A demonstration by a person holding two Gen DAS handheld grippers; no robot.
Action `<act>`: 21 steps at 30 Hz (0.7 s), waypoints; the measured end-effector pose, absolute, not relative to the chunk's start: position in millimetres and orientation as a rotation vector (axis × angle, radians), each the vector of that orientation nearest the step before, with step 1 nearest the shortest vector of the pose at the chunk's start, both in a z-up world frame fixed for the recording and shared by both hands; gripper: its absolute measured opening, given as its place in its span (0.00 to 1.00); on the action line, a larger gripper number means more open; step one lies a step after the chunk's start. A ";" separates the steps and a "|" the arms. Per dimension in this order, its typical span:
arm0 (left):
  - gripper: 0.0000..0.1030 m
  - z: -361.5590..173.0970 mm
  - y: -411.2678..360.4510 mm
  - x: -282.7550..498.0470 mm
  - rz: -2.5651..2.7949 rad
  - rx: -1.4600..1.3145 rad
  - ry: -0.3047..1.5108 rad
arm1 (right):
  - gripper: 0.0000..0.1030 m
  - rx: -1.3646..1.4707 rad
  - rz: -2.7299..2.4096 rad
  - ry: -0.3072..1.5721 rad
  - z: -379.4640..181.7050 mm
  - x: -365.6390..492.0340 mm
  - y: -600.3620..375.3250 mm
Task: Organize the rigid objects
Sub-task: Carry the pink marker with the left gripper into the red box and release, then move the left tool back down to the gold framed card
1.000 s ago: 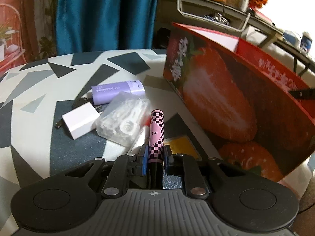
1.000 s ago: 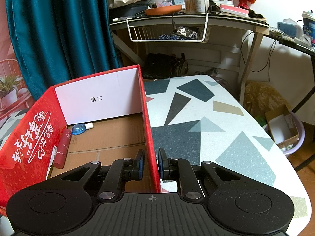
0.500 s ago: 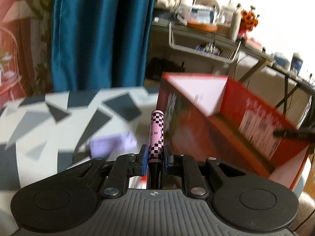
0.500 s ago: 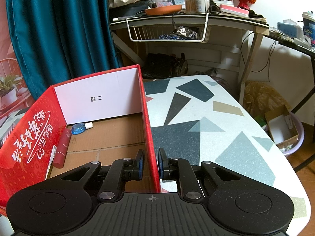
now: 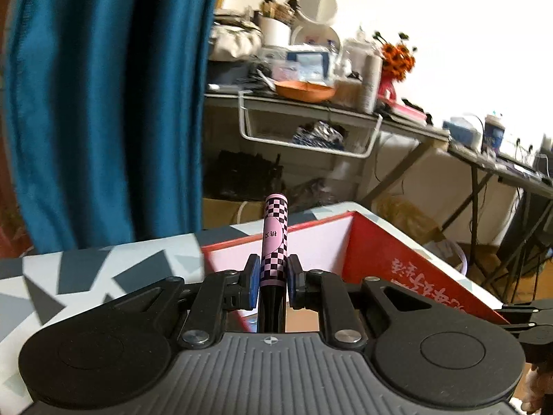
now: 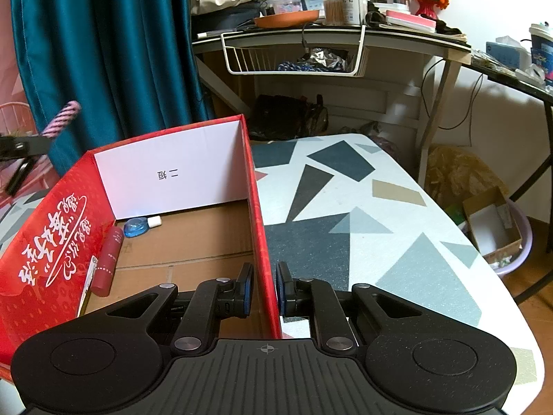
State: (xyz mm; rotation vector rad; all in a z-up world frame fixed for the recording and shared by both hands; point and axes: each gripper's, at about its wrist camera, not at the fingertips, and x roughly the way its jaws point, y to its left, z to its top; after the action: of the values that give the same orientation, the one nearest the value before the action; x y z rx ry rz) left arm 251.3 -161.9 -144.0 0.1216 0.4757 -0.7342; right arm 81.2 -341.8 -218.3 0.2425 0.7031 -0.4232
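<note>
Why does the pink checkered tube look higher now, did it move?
Yes. The left gripper lifted the pink checkered tube off the table and over toward the red box, which stayed put; it's now above the box's edge.

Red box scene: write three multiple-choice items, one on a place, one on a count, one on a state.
1. Where is the checkered tube?
A. lying in the box
B. between the left gripper's fingers
C. on the table

2. How many things lie in the red box?
A. none
B. two
C. five

3. How does the right gripper stand?
A. wide open above the table
B. shut on a bottle
C. closed on the box's wall

Key: 1 B, the left gripper clamps the tube, which sticks up past the fingertips. 2 B, only a red tube and a small blue bottle show on the cardboard floor. 3 C, its pads sit on either side of the box's right wall.
</note>
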 end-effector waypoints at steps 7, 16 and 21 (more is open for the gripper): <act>0.17 -173.5 -194.1 263.1 -0.729 0.249 0.526 | 0.13 0.242 -0.417 0.705 -217.9 81.6 -342.3; 0.17 -186.2 -196.7 272.0 -0.714 0.300 0.560 | 0.13 0.242 -0.414 0.706 -217.9 82.2 -342.1; 0.17 -186.1 -185.5 274.1 -0.749 0.253 0.553 | 0.13 0.242 -0.414 0.705 -218.0 82.3 -342.0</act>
State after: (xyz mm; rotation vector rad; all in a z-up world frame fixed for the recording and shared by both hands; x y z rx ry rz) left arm 274.1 -185.5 -186.1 0.2531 0.5529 -0.7485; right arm 82.3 -342.0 -218.0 0.2418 0.7053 -0.4140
